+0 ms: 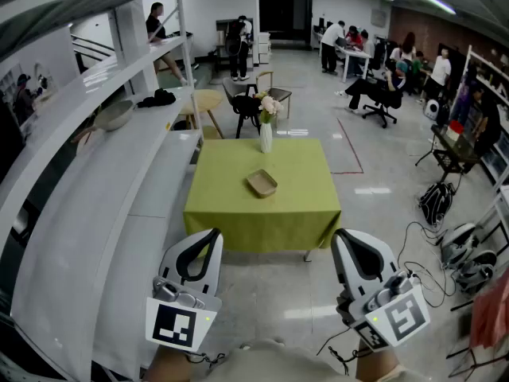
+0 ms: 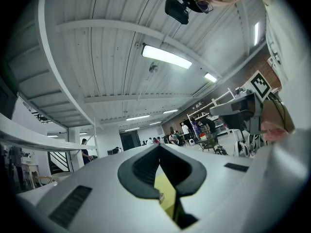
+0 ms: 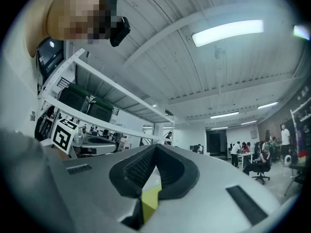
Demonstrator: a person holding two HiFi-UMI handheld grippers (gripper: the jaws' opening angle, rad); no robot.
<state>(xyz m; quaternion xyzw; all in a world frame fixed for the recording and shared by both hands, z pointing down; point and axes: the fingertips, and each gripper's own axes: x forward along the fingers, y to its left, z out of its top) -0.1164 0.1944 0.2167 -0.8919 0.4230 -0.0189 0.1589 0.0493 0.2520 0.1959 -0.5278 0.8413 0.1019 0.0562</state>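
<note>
1. Dish: leaving it untouched, holding the left gripper tip to tip, gripping nothing, well short of it.
2. Holding the right gripper likewise pinched together and empty, both hanging over the grey floor.
3. Facing the green-clothed table ahead, not yet reaching it.
4. Seeing the dish lying flat near the table's middle, apart from the vase of flowers standing upright at the far edge.

Left gripper, right gripper side by side; both jaws together, empty
</note>
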